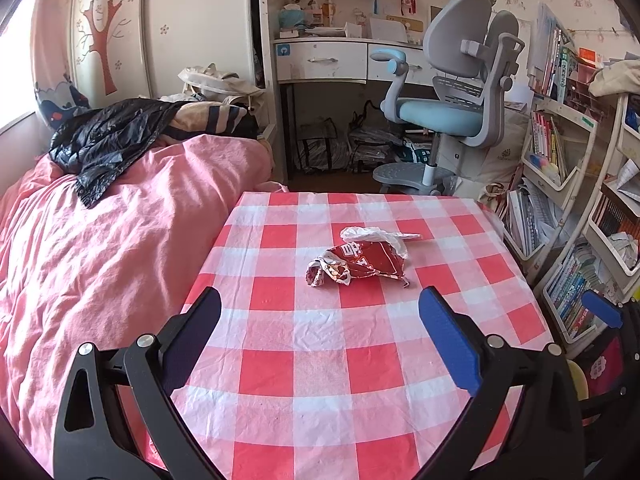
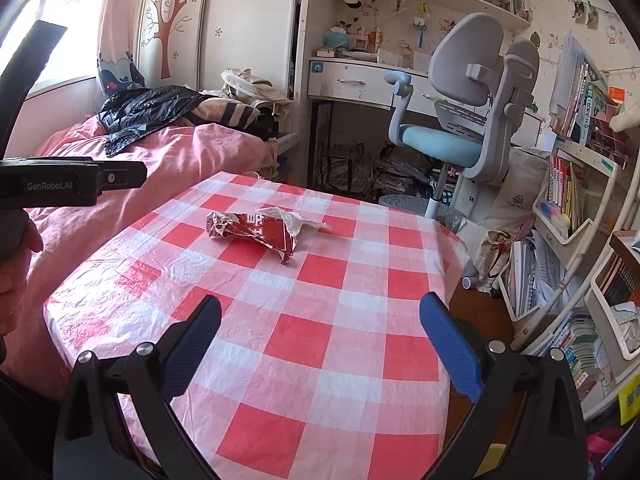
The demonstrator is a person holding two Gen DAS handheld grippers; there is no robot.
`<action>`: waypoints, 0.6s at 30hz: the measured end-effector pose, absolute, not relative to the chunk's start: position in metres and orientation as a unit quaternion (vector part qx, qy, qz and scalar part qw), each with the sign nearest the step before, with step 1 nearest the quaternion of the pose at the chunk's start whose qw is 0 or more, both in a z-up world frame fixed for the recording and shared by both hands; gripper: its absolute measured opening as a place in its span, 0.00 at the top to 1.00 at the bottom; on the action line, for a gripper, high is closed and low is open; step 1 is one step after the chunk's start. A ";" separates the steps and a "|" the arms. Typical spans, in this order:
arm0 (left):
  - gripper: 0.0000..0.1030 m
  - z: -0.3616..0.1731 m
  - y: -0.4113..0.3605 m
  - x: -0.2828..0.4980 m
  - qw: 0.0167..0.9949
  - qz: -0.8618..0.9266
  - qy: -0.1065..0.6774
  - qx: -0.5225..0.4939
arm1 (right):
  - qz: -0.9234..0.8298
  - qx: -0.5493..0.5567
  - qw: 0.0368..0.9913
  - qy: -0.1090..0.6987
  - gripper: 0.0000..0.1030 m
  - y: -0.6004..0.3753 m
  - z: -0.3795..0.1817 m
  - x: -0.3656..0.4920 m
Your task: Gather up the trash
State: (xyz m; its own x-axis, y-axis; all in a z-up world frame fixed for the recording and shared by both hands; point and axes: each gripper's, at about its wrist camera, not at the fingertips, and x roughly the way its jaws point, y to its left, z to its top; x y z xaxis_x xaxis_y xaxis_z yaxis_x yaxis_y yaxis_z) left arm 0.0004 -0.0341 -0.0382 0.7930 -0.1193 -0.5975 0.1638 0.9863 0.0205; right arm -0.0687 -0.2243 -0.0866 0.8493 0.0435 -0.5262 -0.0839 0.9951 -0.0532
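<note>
crumpled red snack wrapper [image 1: 360,262] lies mid checkered tablecloth [image 1: 320,360], white torn paper touching its far side. left gripper [image 1: 320,344] spread wide, empty, short of it. right gripper [image 2: 320,344] also spread, empty. only right view catches the left tool's body at its left edge; black trash bag [image 1: 108,144] on pink bed.

Sunlit bedroom: pink bed [image 1: 100,240], desk [image 1: 340,60], grey chair [image 1: 452,80].
</note>
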 end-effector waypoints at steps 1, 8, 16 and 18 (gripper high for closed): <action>0.07 -0.038 -0.034 0.000 0.946 -0.075 0.313 0.035 | 0.033 -0.037 0.961 0.273 0.08 -0.224 -0.087 -0.069; 0.07 -0.039 -0.034 0.000 0.946 -0.074 0.314 0.036 | 0.033 -0.037 0.961 0.272 0.08 -0.224 -0.086 -0.069; 0.07 -0.041 -0.031 0.000 0.945 -0.073 0.316 0.035 | 0.033 -0.036 0.961 0.271 0.08 -0.223 -0.086 -0.069; 0.07 -0.042 -0.030 0.000 0.945 -0.073 0.316 0.035 | 0.034 -0.037 0.962 0.270 0.08 -0.221 -0.084 -0.068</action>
State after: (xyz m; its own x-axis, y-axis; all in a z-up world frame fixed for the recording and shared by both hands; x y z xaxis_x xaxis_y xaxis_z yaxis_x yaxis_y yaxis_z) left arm 0.0000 -0.0296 -0.0423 0.7890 -0.1165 -0.6032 0.1611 0.9867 0.0201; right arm -0.0683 -0.2213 -0.0838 0.8524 0.0449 -0.5209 -0.0846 0.9950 -0.0526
